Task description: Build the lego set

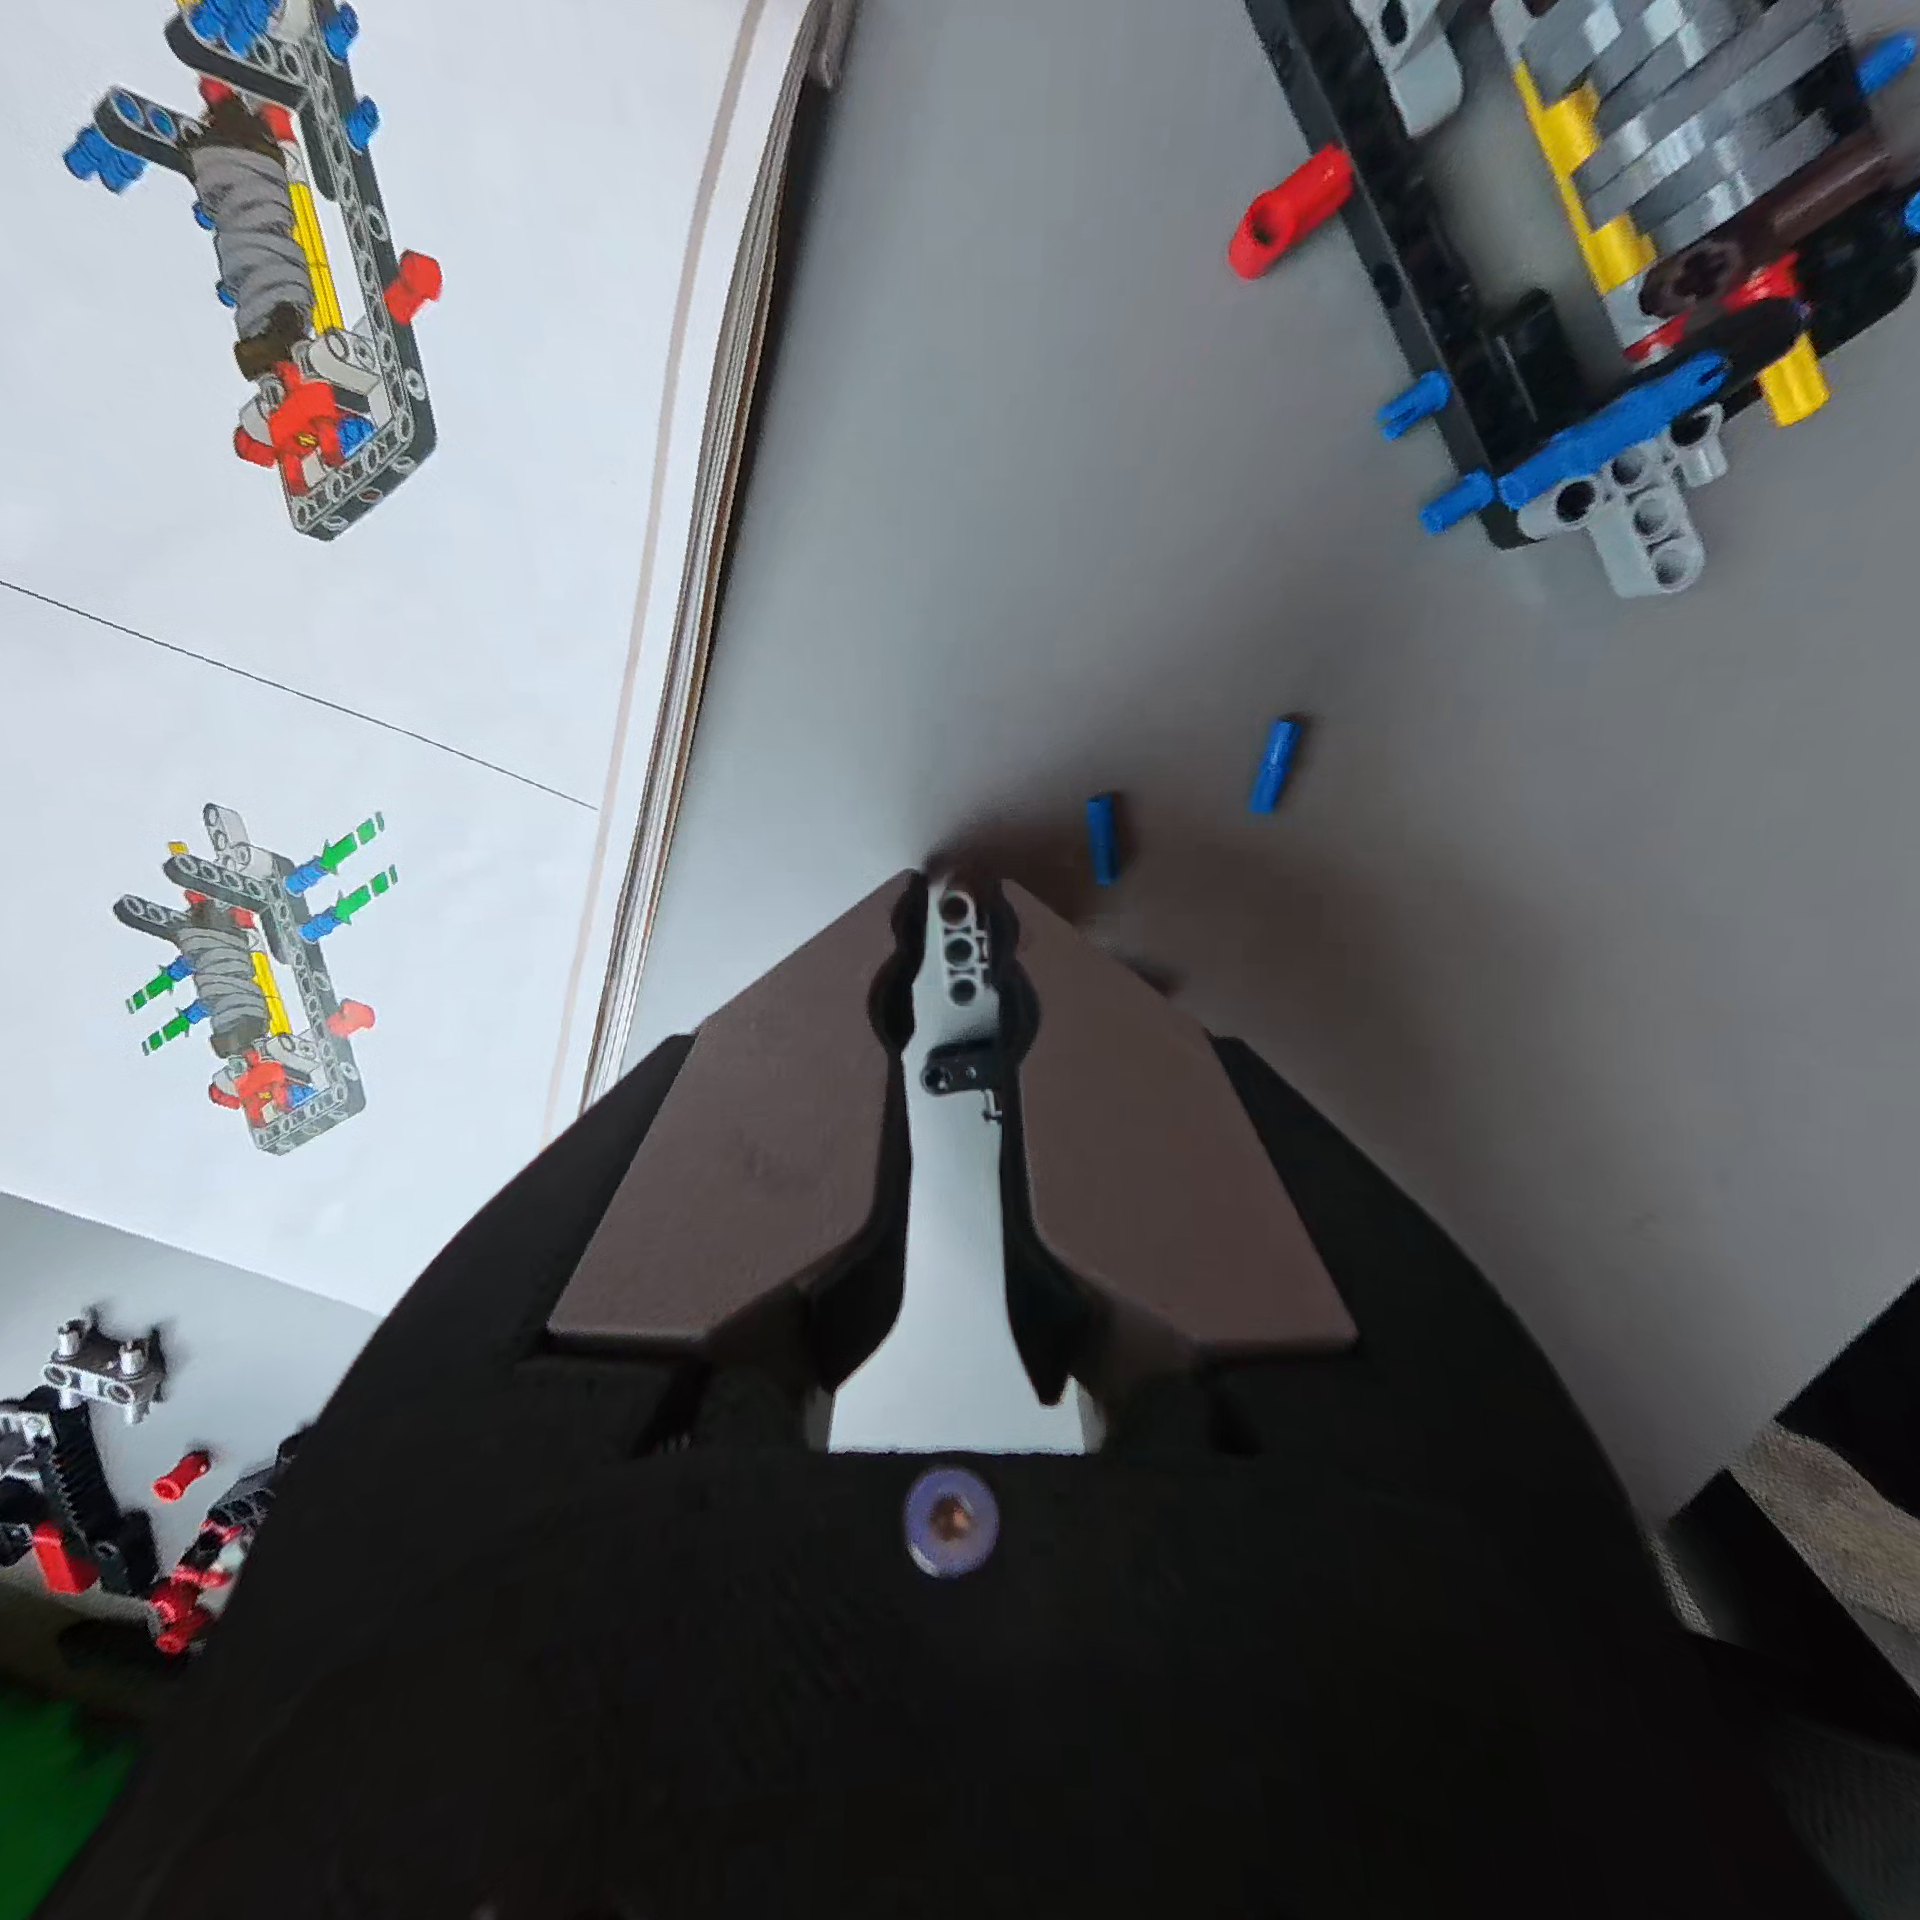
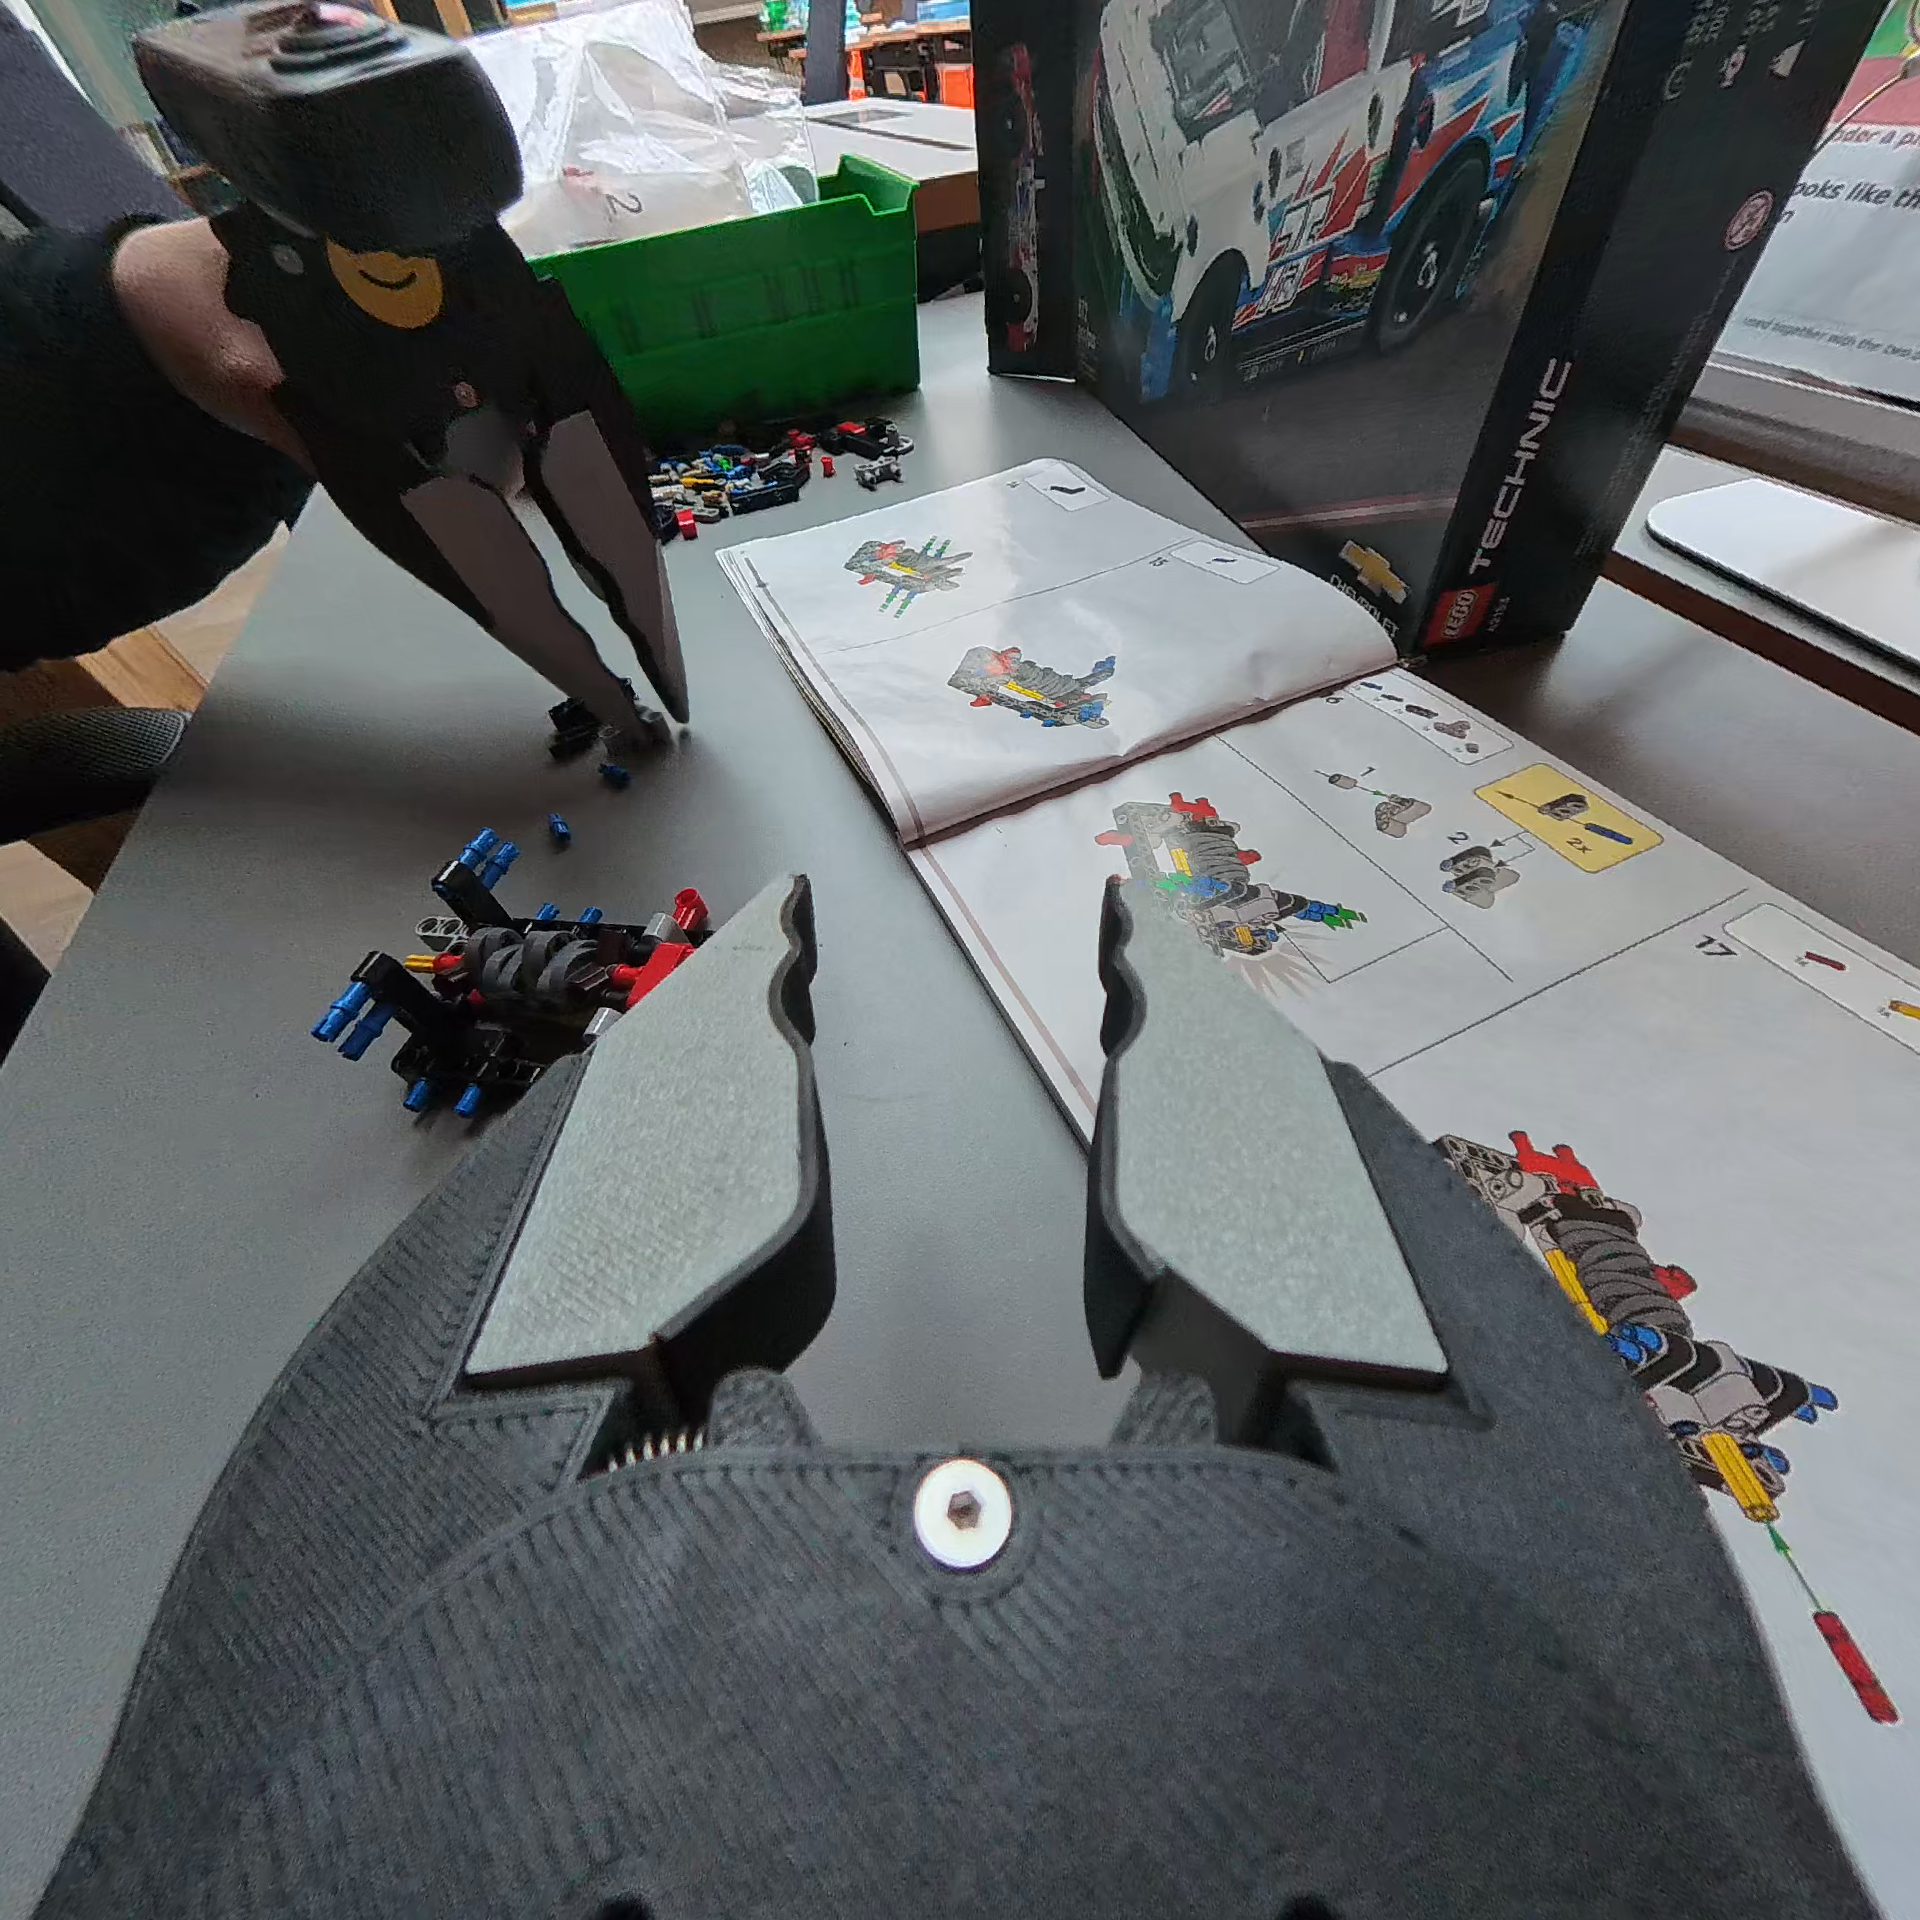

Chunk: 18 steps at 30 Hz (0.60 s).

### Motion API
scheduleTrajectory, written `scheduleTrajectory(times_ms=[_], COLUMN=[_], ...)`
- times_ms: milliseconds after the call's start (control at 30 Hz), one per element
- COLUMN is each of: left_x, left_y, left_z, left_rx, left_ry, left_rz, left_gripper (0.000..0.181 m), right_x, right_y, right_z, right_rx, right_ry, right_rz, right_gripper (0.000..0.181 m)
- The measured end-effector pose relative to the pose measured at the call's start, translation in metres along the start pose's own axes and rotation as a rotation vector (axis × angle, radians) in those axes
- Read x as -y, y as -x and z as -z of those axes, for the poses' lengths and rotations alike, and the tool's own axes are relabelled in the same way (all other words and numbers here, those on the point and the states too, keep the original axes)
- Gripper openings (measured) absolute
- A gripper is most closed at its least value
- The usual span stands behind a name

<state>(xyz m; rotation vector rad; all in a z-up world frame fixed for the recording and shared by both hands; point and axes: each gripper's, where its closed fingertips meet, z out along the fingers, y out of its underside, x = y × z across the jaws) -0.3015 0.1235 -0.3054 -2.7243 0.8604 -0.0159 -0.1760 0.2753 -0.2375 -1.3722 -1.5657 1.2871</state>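
While our left gripper [image 1: 961,914] pinches a grey beam [image 1: 961,951] at its tips, loose pins [image 1: 1103,837] lie just right; our right gripper [image 2: 956,914] hangs open, free to steady the model [image 2: 520,987] at its left.

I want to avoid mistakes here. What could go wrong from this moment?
The left gripper pinches a light grey beam only at its fingertips, so it may slip or twist out. Two loose blue pins lie just beside the tips and could be knocked away. The right gripper is open and does not steady the assembly.
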Motion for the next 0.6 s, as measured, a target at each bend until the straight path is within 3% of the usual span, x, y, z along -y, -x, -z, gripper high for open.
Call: scheduleTrajectory(times_ms=[167,300,600], left_x=[-0.001,-0.011,-0.159], left_y=[0.006,0.023,0.108], left_z=[0.007,0.037,0.161], left_rx=[0.038,0.120,0.490], left_ry=[-0.017,-0.095,-0.152], left_rz=[0.010,0.089,0.574], left_gripper=[0.010,0.009,0.014], right_x=[0.000,0.001,-0.001], right_y=[0.000,0.000,0.000], right_z=[0.000,0.001,0.000], right_rx=[-0.002,-0.006,0.005], right_ry=[-0.001,-0.008,0.008], right_rz=[0.002,0.000,-0.011], right_gripper=[0.052,0.052,0.052])
